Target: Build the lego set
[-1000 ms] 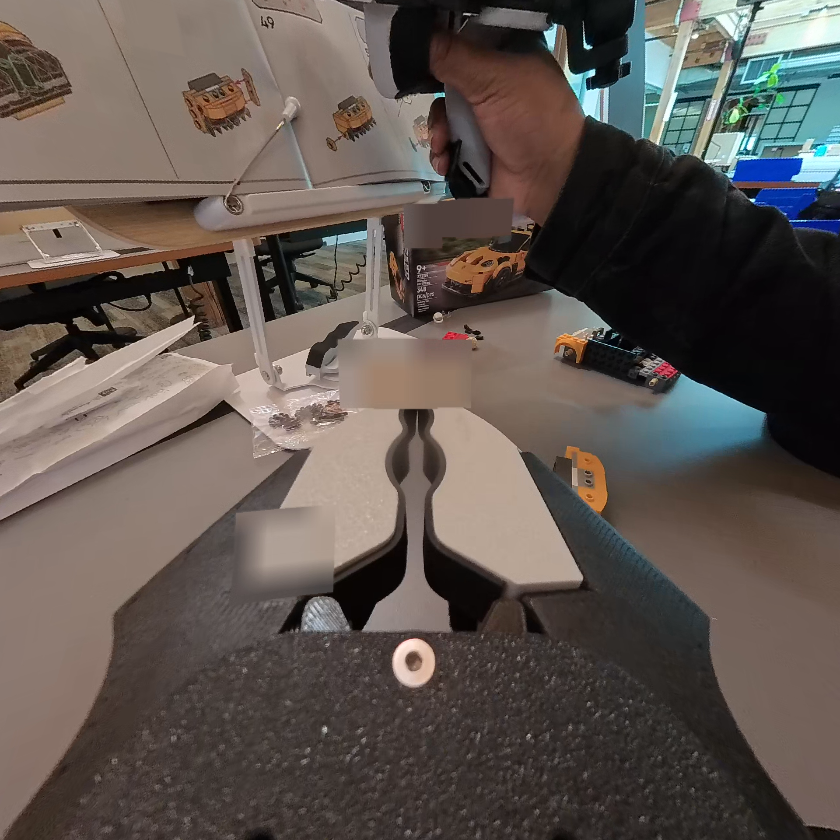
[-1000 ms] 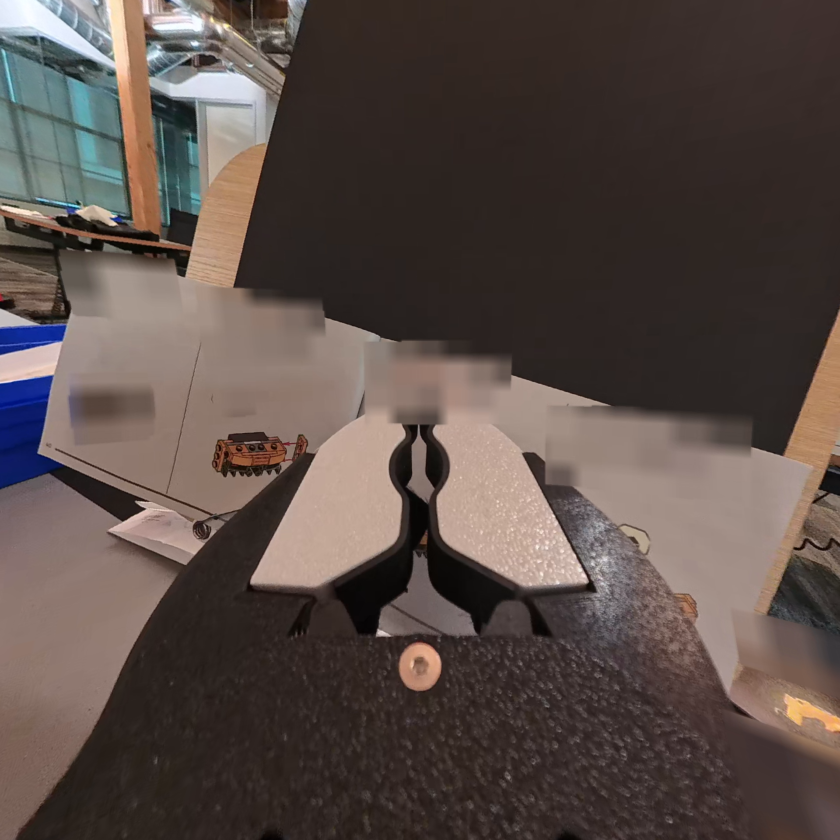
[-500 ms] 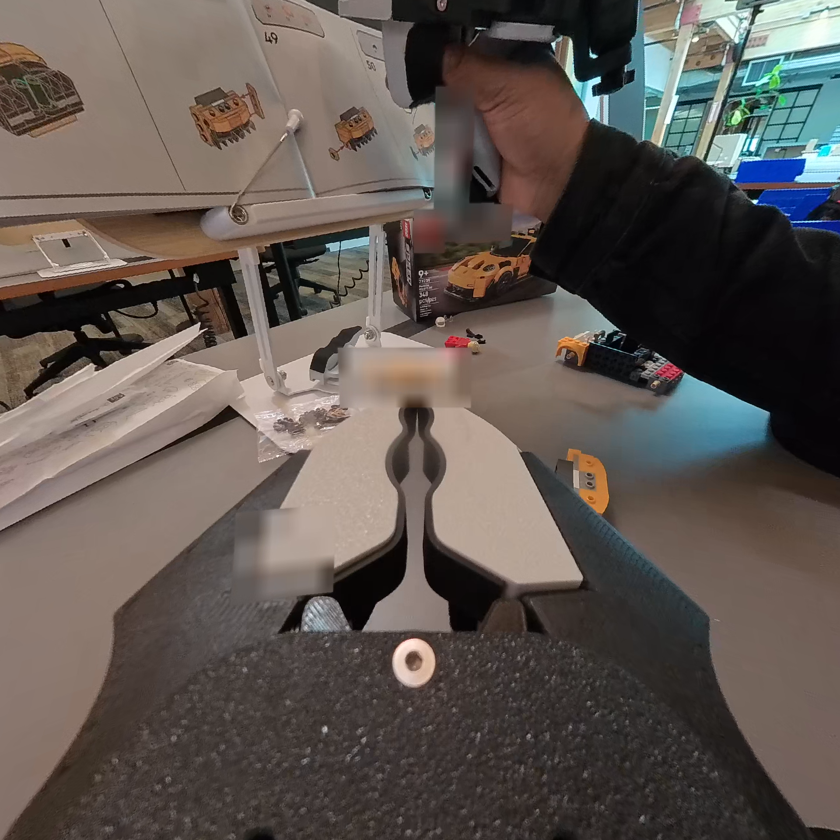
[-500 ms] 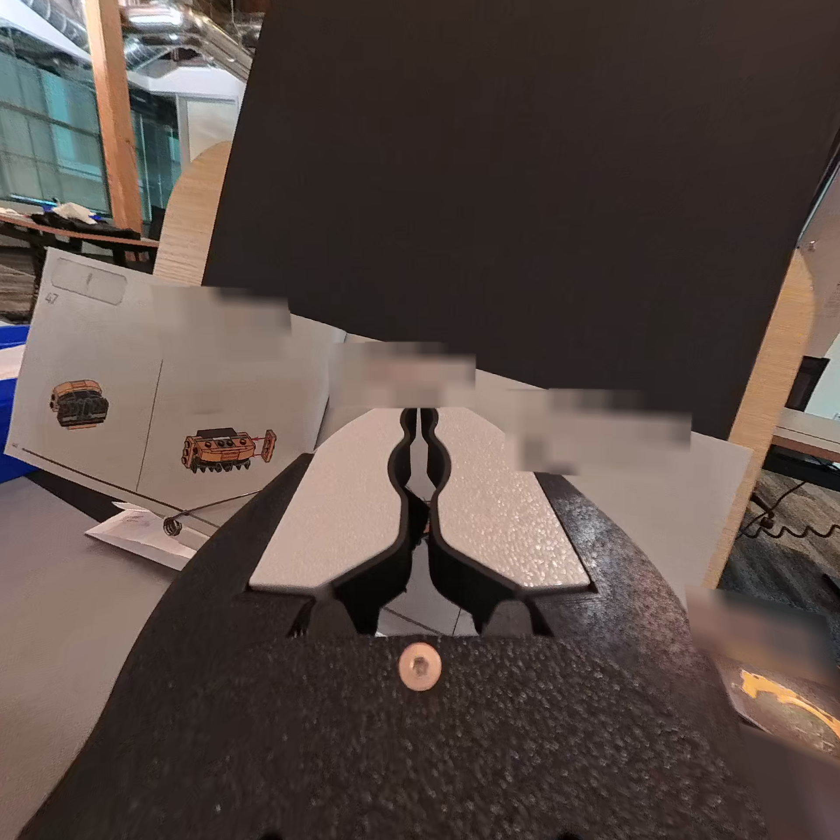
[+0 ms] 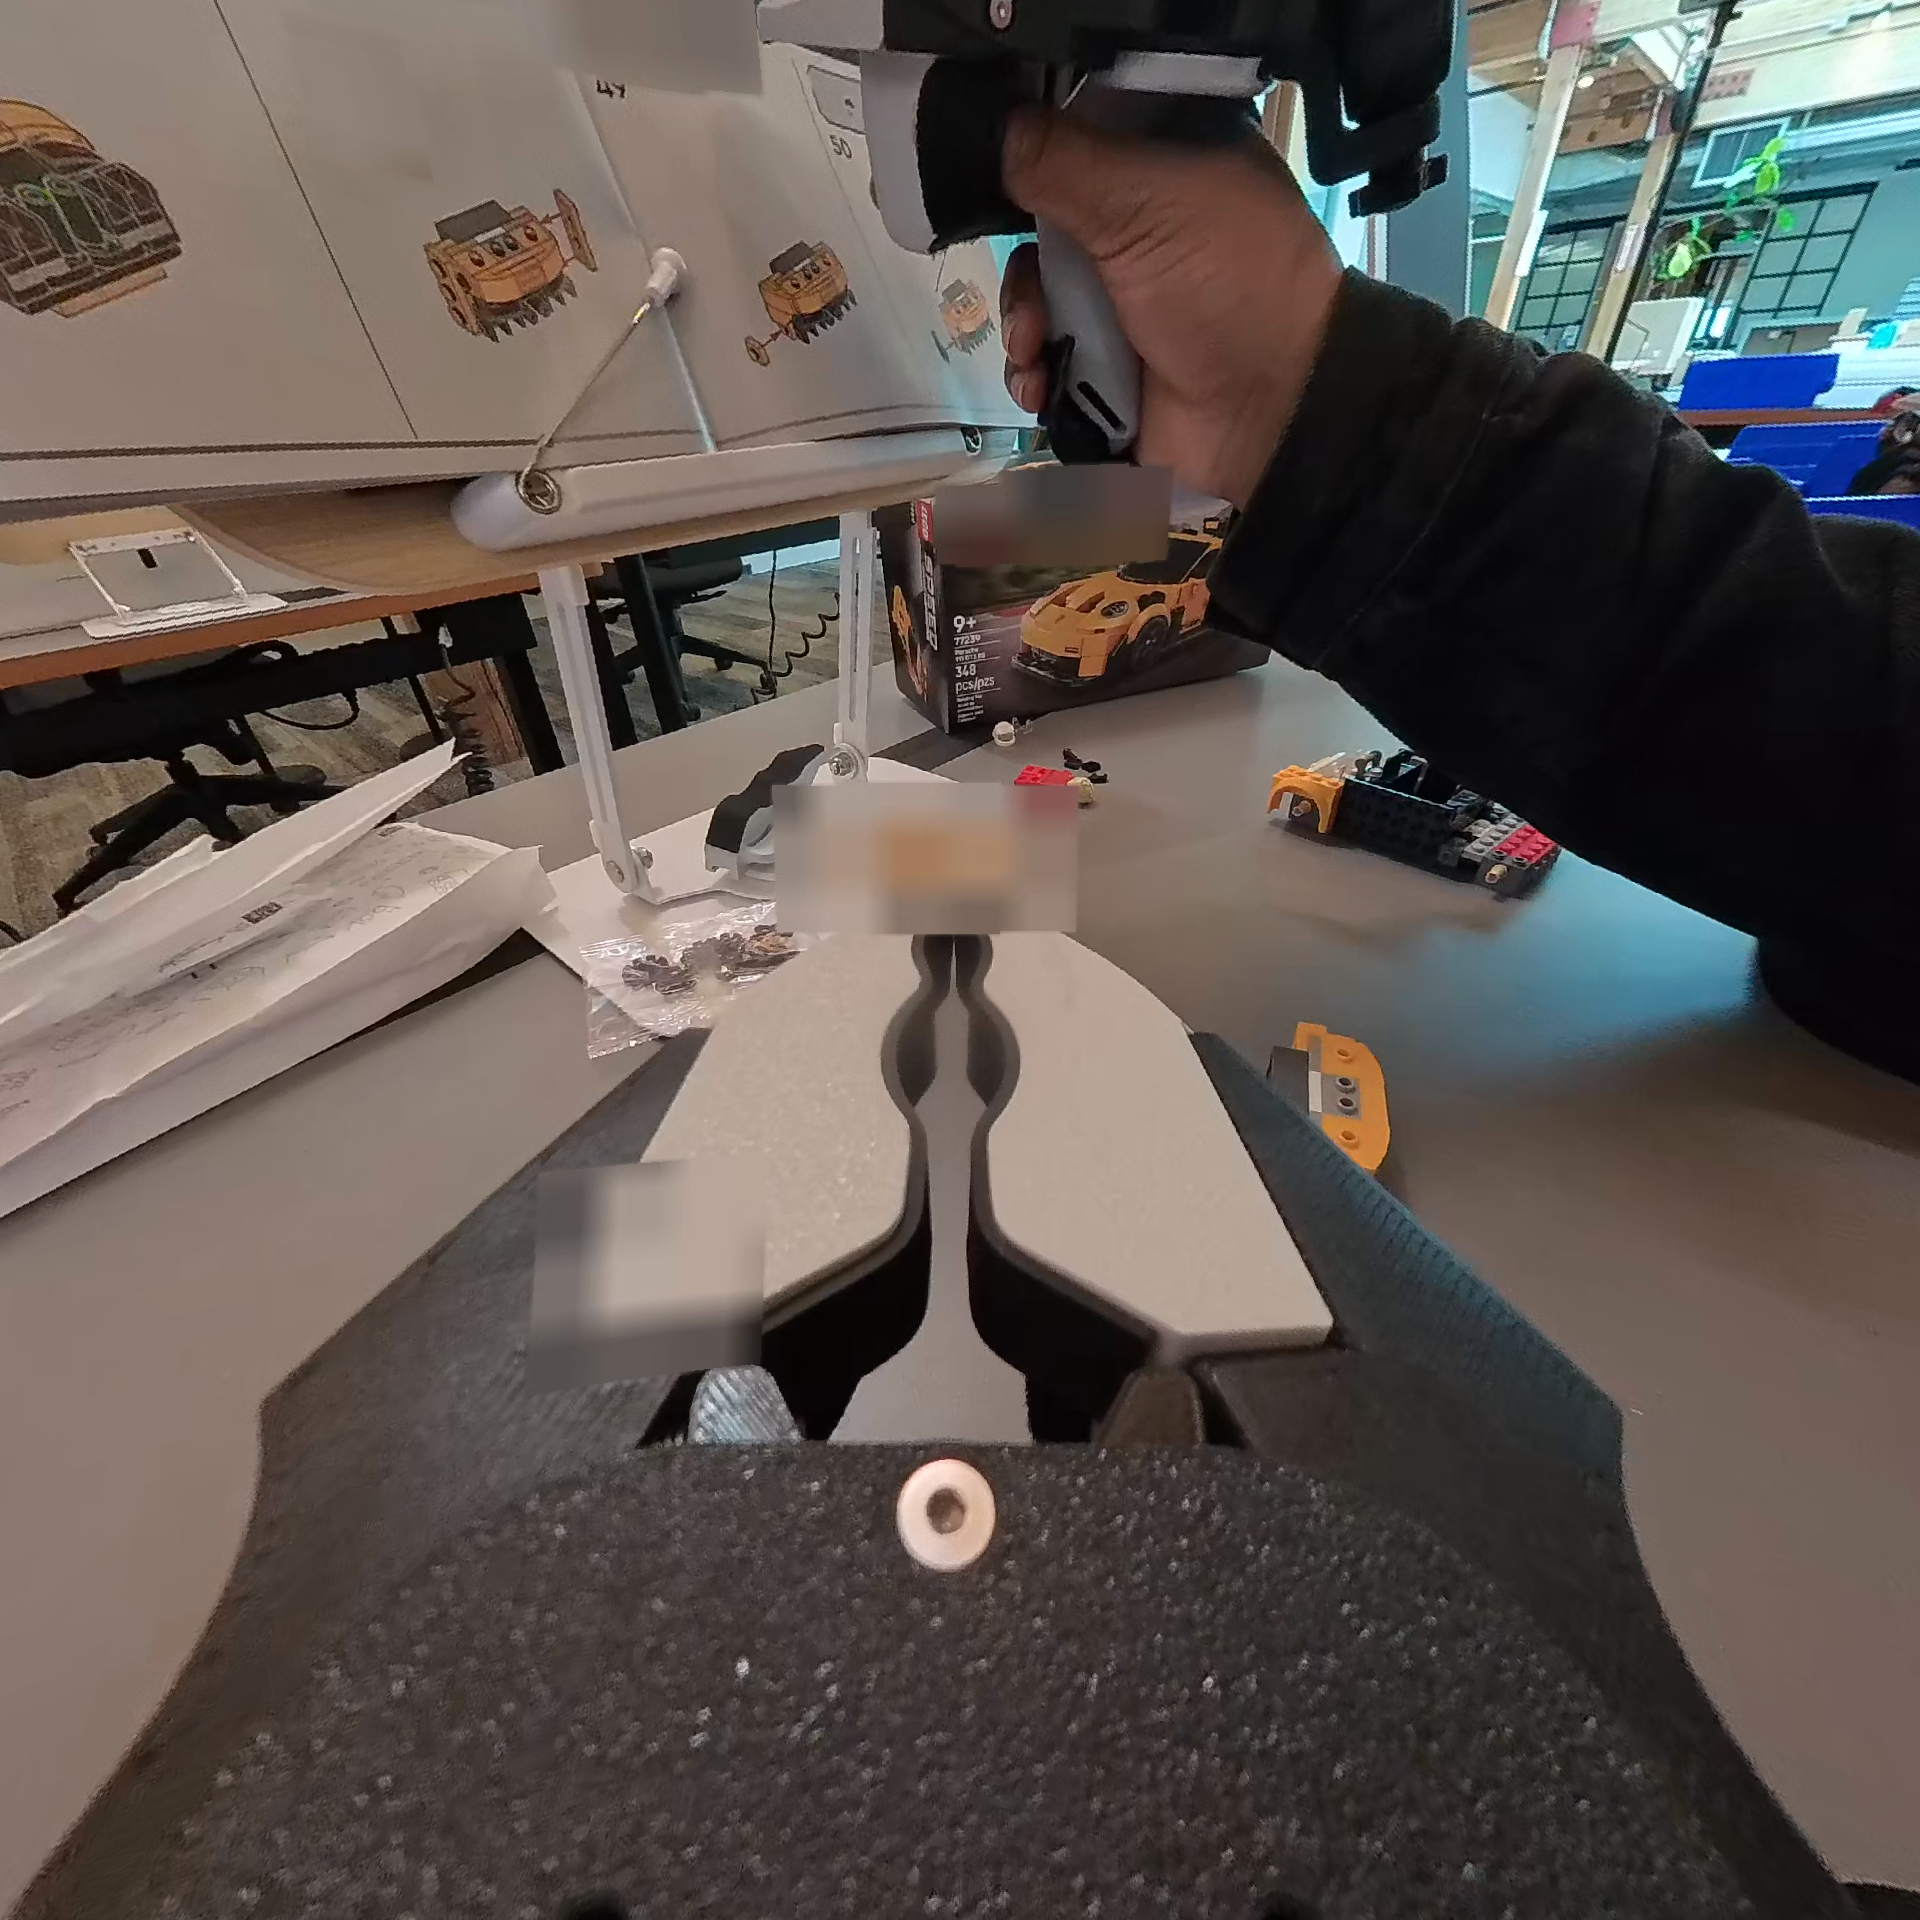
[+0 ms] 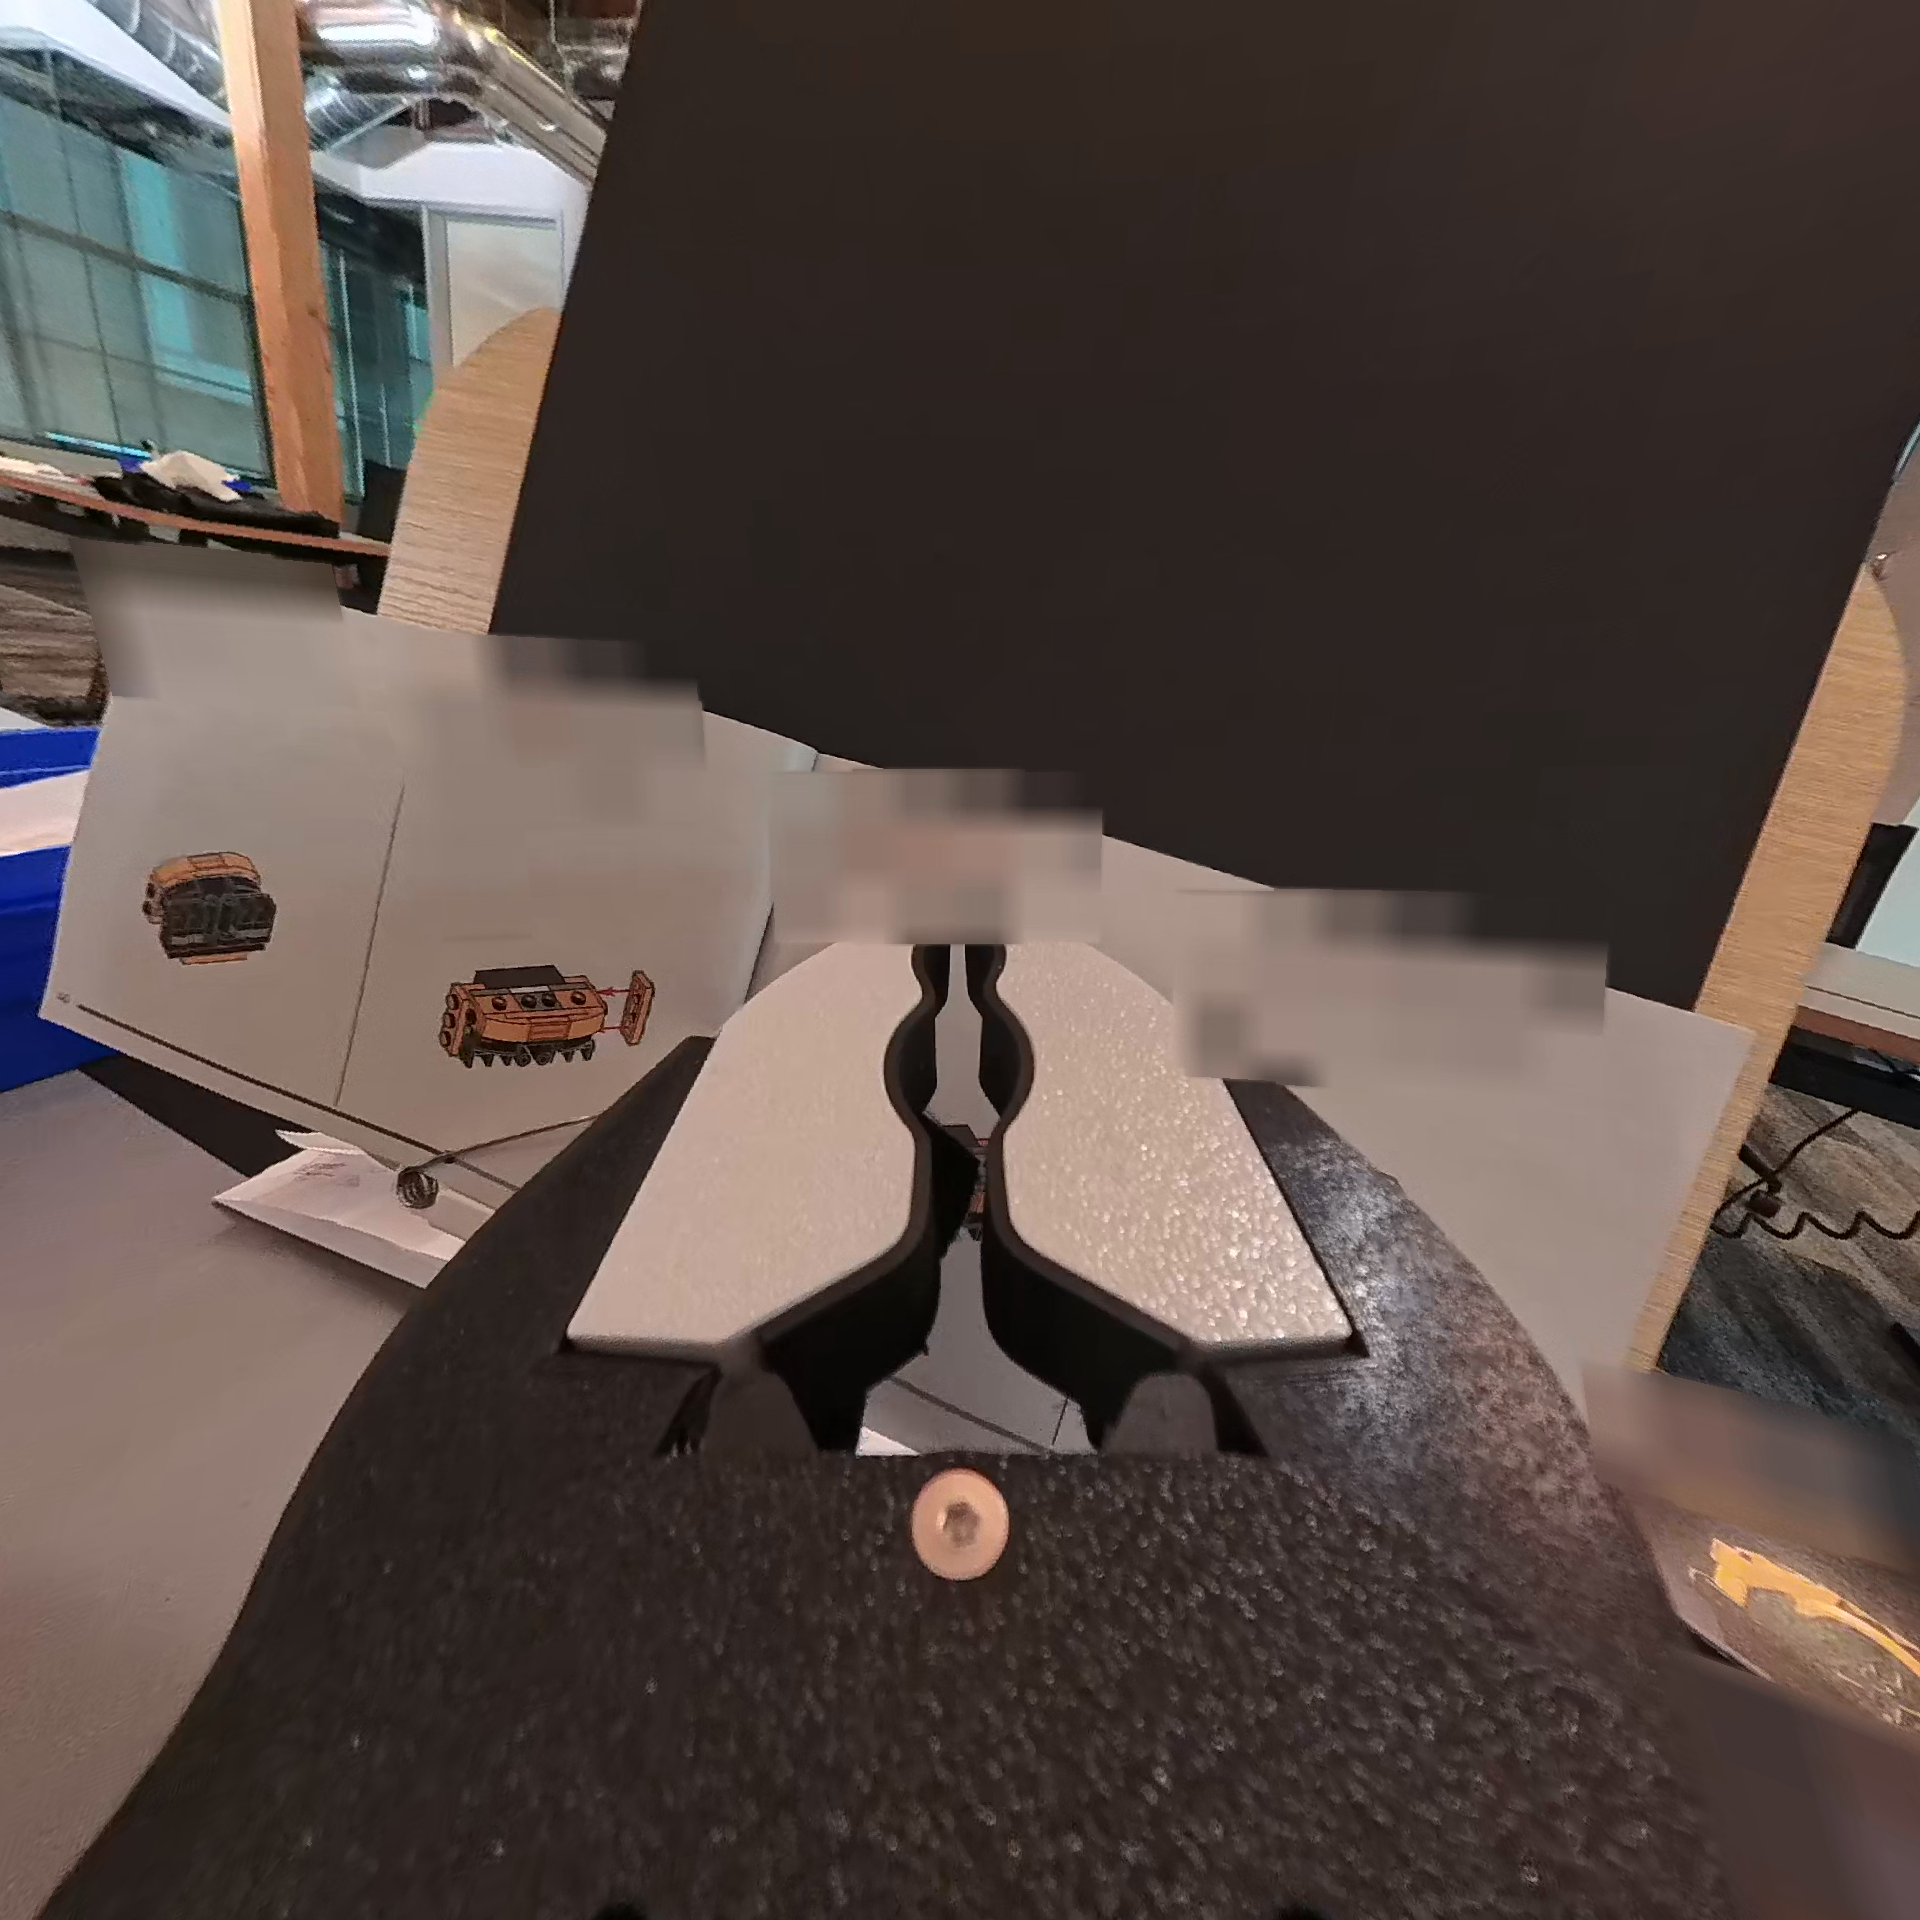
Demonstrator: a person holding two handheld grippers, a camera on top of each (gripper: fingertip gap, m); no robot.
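My left gripper (image 5: 951,940) hangs low over the grey table (image 5: 1558,1299) with its jaws shut; a blurred patch hides what lies just past the tips. A partly built black car chassis (image 5: 1413,821) with orange and red bricks lies far right. An orange curved piece (image 5: 1340,1091) lies right of my left fingers. A clear bag of small dark parts (image 5: 696,966) lies to the left. My right gripper (image 6: 956,951) is shut and points at the open instruction booklet (image 6: 416,914). A hand (image 5: 1174,260) holds it up by the booklet's right page.
The booklet rests on a white stand (image 5: 603,790) with a wire page clip (image 6: 416,1184). The set's box (image 5: 1060,623) stands behind, with small red pieces (image 5: 1049,777) before it. White paper bags (image 5: 208,987) lie at the left. A black board (image 6: 1247,416) stands behind the booklet. There is about 30 cm between the tips of the two grippers.
The right gripper has turned slightly left along the booklet, so more of the left page shows. The left gripper has hardly moved.
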